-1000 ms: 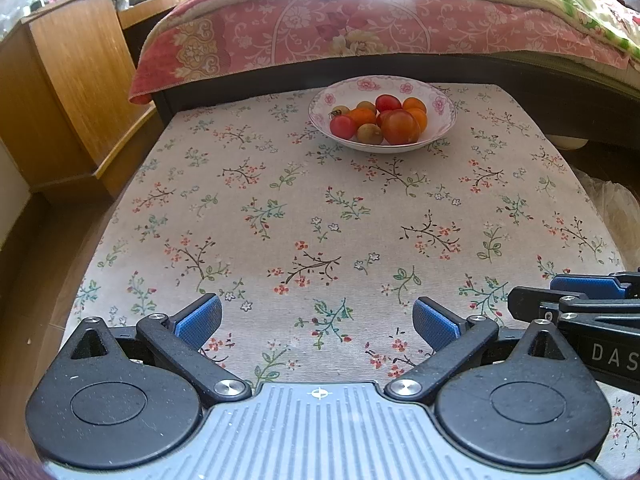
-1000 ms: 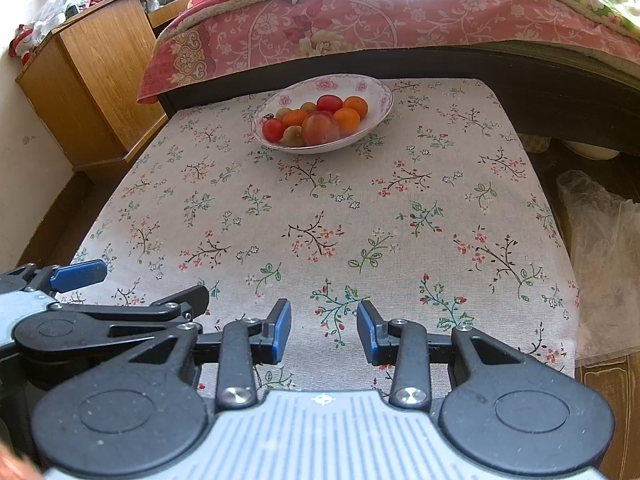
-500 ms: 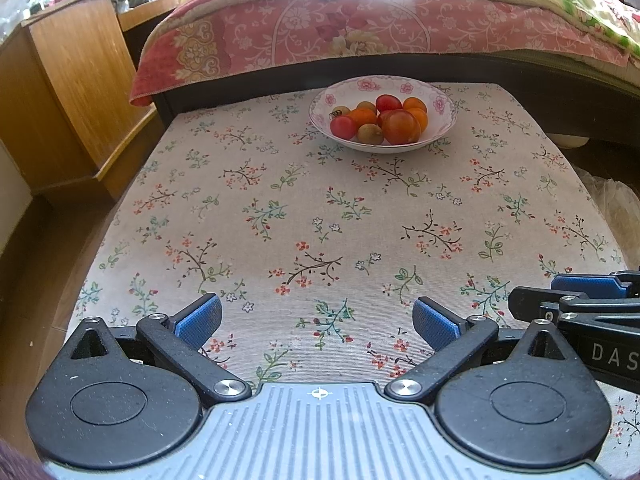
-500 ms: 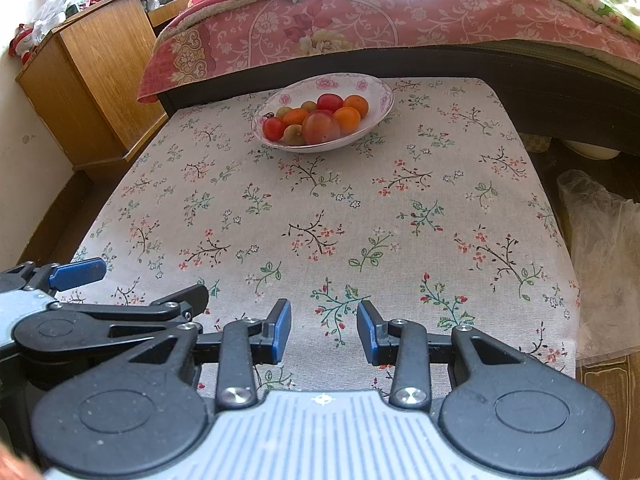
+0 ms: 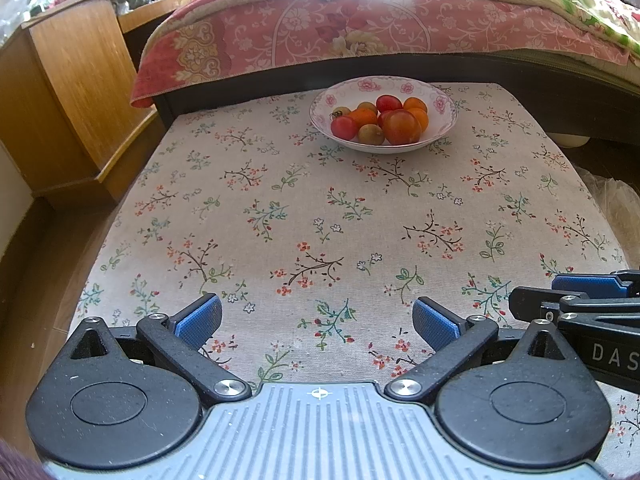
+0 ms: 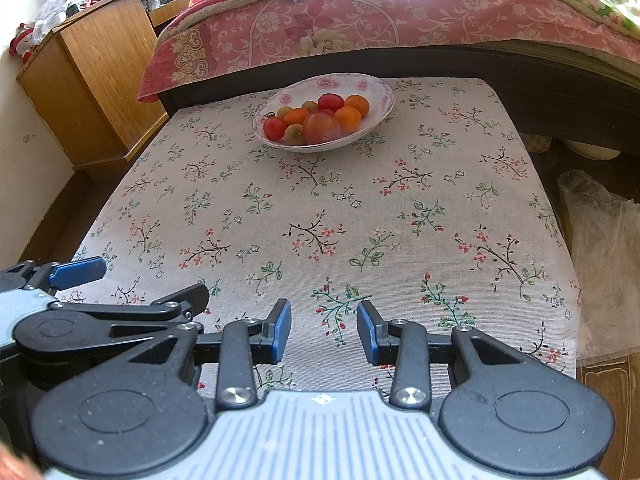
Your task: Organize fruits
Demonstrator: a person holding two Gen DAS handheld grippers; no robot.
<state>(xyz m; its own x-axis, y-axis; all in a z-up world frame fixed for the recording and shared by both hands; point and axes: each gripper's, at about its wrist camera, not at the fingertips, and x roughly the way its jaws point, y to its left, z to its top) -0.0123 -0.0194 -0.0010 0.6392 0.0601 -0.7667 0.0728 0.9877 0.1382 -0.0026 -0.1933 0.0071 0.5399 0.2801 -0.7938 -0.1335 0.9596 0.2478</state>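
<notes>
From the left wrist camera, the left gripper hangs over the near edge of the floral tablecloth, its blue-padded jaws spread wide with nothing between them. The floral-rimmed bowl of small fruits, red, orange and greenish-brown, sits at the far end of the cloth, well apart from the tongs and a little right of their line. The right gripper shows at the right edge, just beside.

From the right wrist camera, the right gripper also hovers over the near edge, jaws set narrow and empty. The bowl lies far ahead, slightly left of centre, against the dark bed frame. The left gripper shows at lower left.
</notes>
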